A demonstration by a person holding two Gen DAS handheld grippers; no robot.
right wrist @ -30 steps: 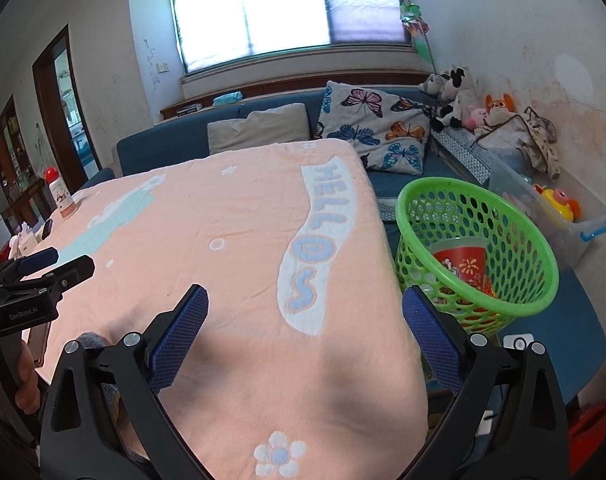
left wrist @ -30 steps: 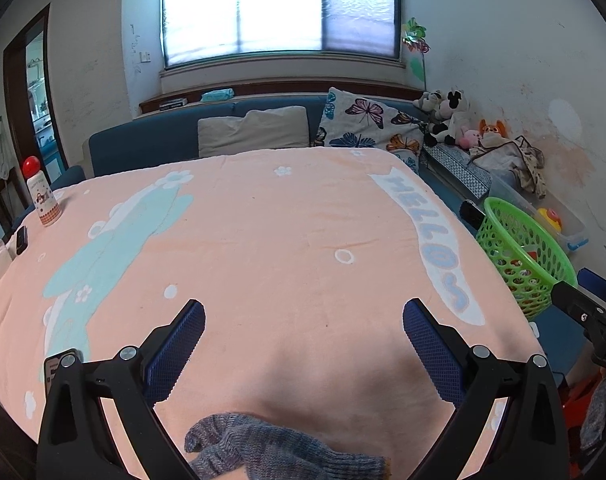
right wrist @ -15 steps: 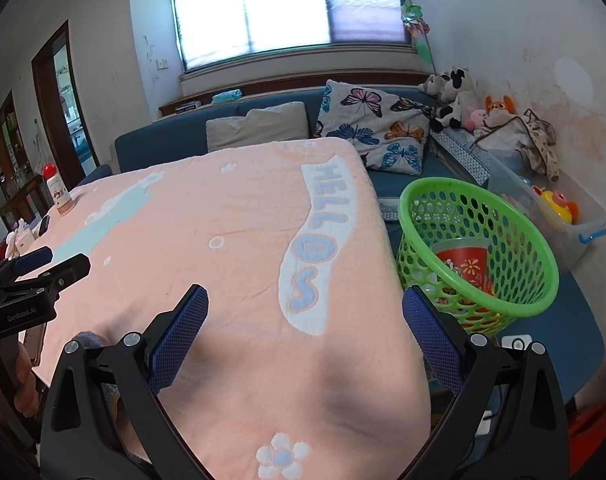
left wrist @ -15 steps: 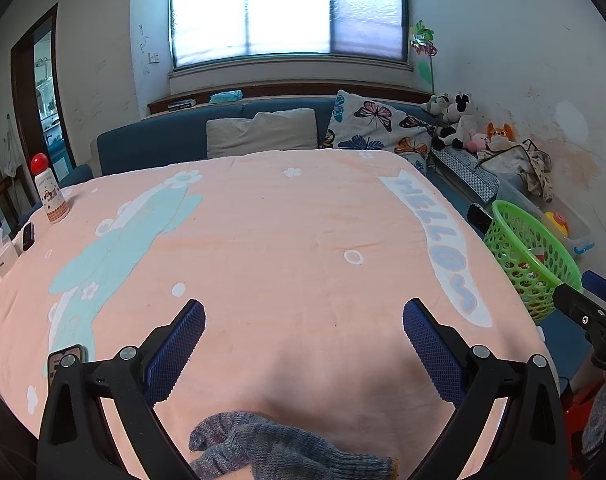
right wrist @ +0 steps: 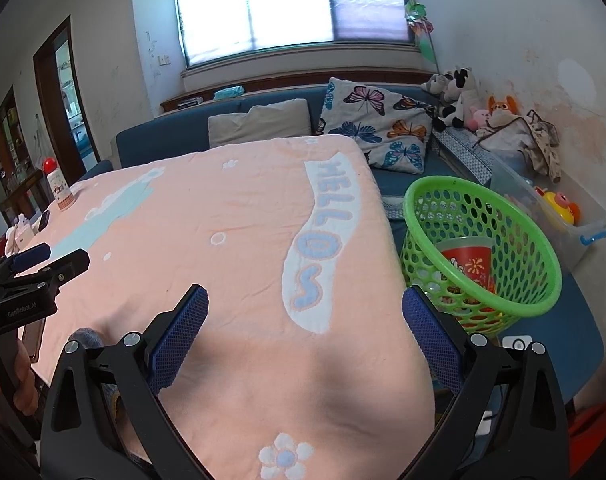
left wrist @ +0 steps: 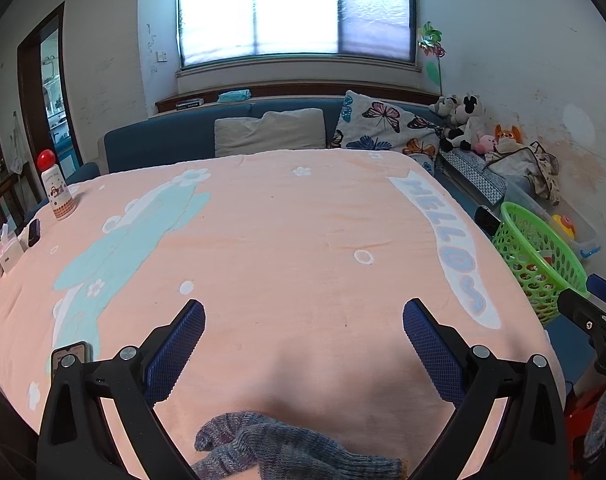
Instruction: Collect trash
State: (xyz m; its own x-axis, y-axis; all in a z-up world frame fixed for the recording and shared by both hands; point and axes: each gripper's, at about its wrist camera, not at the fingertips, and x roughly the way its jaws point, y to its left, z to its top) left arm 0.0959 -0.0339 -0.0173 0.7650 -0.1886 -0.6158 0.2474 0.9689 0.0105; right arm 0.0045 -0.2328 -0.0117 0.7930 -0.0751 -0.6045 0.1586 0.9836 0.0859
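A green perforated basket (right wrist: 503, 216) stands off the table's right edge, with a red paper cup (right wrist: 469, 260) lying inside it. From the left wrist view the same basket (left wrist: 543, 256) shows at far right. My left gripper (left wrist: 303, 320) hovers open over the peach tablecloth (left wrist: 283, 232), nothing between its fingers. My right gripper (right wrist: 305, 308) is open too, above the cloth's near right corner, left of the basket. A grey knitted glove (left wrist: 263, 444) lies at the near edge under the left gripper.
A red-capped white bottle (left wrist: 57, 192) stands at the table's far left, with a phone (left wrist: 33, 232) and small items beside it. Another phone (left wrist: 69, 356) lies near left. Blue sofa with cushions (left wrist: 383, 132) and plush toys (left wrist: 463, 120) behind; clear storage bin (right wrist: 563, 216) by the wall.
Both grippers have drawn back and risen slightly, so the table and basket look a little farther off. Both stay open; nothing on the table moved.
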